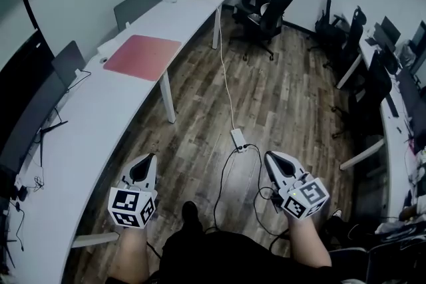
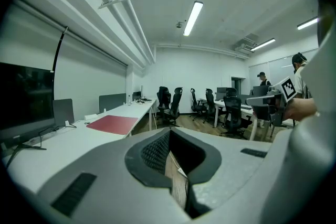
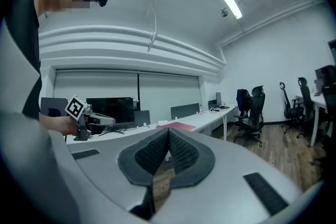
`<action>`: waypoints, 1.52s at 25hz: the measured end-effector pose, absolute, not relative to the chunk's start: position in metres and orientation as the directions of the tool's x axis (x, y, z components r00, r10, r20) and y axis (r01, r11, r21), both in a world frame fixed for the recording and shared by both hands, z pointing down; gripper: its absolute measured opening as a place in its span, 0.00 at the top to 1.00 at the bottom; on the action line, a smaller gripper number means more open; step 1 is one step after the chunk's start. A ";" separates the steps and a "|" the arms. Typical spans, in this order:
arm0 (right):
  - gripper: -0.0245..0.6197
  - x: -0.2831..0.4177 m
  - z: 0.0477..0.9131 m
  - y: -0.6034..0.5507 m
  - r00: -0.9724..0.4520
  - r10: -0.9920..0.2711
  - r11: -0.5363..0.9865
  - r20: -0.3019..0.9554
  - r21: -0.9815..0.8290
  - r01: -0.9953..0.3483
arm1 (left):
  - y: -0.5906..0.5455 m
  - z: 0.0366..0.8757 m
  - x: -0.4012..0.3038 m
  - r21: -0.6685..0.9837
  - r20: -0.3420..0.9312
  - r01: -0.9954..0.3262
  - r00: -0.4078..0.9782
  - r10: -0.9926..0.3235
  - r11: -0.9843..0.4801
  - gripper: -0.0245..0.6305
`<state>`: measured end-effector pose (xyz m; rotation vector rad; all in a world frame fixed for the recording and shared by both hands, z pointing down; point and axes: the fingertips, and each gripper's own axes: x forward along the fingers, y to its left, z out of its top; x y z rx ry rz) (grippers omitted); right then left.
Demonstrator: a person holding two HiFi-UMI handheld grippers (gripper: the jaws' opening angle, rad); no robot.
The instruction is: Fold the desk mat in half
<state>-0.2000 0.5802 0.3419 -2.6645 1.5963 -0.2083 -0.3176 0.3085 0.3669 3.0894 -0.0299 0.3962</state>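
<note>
left gripper (image 1: 144, 163) and right gripper (image 1: 274, 161), held side by side over the wood floor (image 1: 293, 96), each with its jaws pressed together and nothing between them. just ahead, between the two, a white power strip (image 1: 239, 139) lies on the floor with its cables. farther ahead and to the left of the left gripper runs a long white desk (image 1: 100, 116), on which the red desk mat (image 1: 142, 56) lies flat and unfolded, well apart from both grippers; black office chairs (image 1: 266, 3) stand beyond it.

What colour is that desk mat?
The desk mat is pinkish red; head view shows it best.
</note>
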 end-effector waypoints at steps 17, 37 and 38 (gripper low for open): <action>0.97 -0.156 0.409 0.404 0.367 -0.882 -0.409 0.297 -0.093 -0.908 | 0.171 0.437 -0.265 0.146 0.371 -0.024 0.928 0.032 -0.989 0.96; 0.97 -0.066 0.369 0.328 0.410 -0.900 -0.425 0.147 -0.093 -0.900 | 0.114 0.387 -0.176 0.084 0.234 -0.041 0.972 -0.020 -0.996 0.96; 0.97 -0.058 0.368 0.322 0.405 -0.903 -0.419 0.141 -0.086 -0.904 | 0.109 0.383 -0.168 0.071 0.222 -0.052 0.974 -0.035 -0.996 0.96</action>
